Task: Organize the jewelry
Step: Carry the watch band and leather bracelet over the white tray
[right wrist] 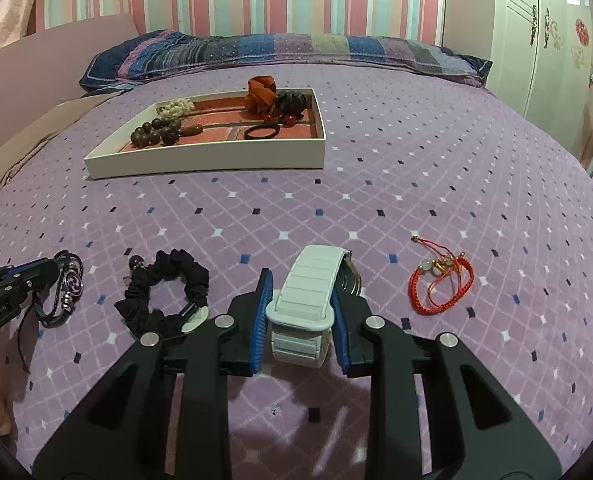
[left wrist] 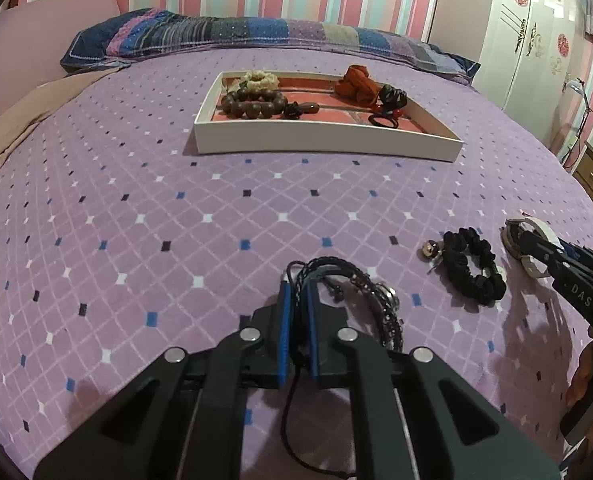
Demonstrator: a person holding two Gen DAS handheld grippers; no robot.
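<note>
In the left wrist view my left gripper (left wrist: 297, 286) is shut on the cords of a black braided bracelet (left wrist: 376, 300) with a metal charm, low over the purple bedspread. From the right wrist view that bracelet (right wrist: 70, 284) hangs at the left gripper (right wrist: 42, 272). My right gripper (right wrist: 302, 292) is shut on a white watch (right wrist: 312, 280), both blue pads pressing on its band. The left wrist view shows the same watch (left wrist: 536, 226) in the right gripper (left wrist: 530, 246). Between the grippers lies a black scrunchie (right wrist: 164, 292) with a bead. A red cord bracelet (right wrist: 440, 280) lies to the right.
A white tray (right wrist: 208, 158) with a red lining stands farther up the bed. It holds wooden bead bracelets, a cream scrunchie, an orange scrunchie and dark hair ties. Pillows line the bed's far end; a white wardrobe (right wrist: 556, 40) stands at the right.
</note>
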